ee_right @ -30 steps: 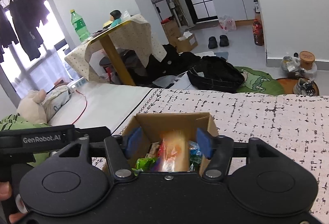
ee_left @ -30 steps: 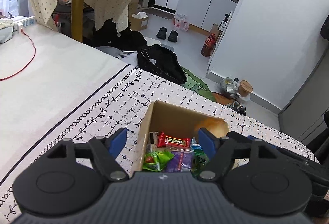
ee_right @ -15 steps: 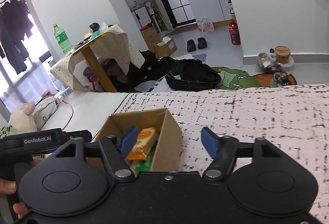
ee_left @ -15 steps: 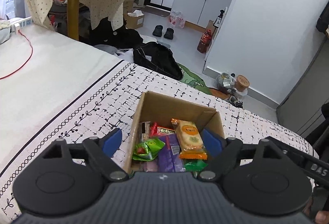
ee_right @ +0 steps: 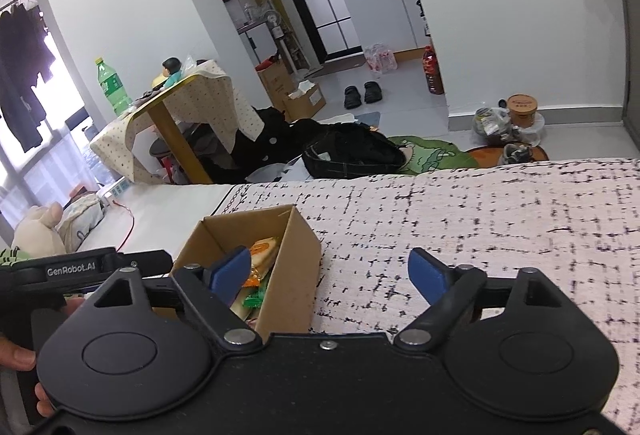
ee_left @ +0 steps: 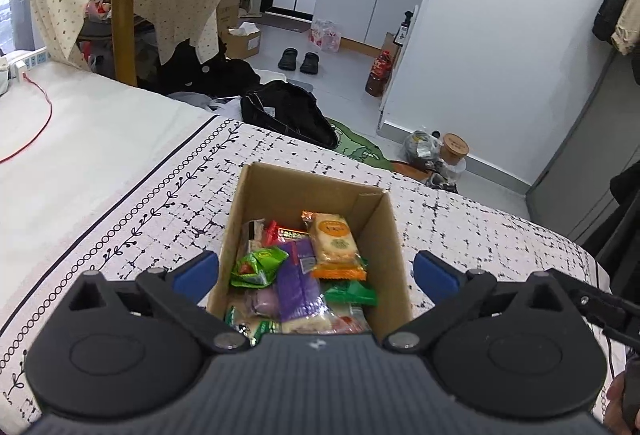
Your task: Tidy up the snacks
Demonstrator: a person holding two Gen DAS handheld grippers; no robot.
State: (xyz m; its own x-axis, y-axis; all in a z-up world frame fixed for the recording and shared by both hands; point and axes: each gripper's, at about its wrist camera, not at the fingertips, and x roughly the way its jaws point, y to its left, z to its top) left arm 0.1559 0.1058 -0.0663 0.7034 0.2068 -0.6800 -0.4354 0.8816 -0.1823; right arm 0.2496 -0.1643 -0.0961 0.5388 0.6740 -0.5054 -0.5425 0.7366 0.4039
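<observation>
Lower centre of the left wrist frame: open cardboard box [ee_left: 316, 219] on the patterned bedspread [ee_left: 120, 219], filled with wrapped snacks. The orange-ended cracker packet [ee_left: 334, 245] lies on top toward the far right wall; the purple packet [ee_left: 298, 285] and green packet [ee_left: 258, 265] sit nearer and to the left.

Left gripper [ee_left: 316, 273]: jaws opening, pads straddling the box's outer walls, not pressing on them. Nothing held.

Right gripper [ee_right: 330, 273]: jaws opening, empty. Its left pad hangs over the box interior, its right pad over bare bedspread, so the box's right wall [ee_right: 292, 275] stands between the pads, not touched.

Handling, judged:
- Packets look light, with crinkly film, probably slippery.
- Crackers likely brittle; pinch at a crimped end seal, not across the middle.
- Box walls are thin card and would flex under squeeze; take near a corner or from both sides.
</observation>
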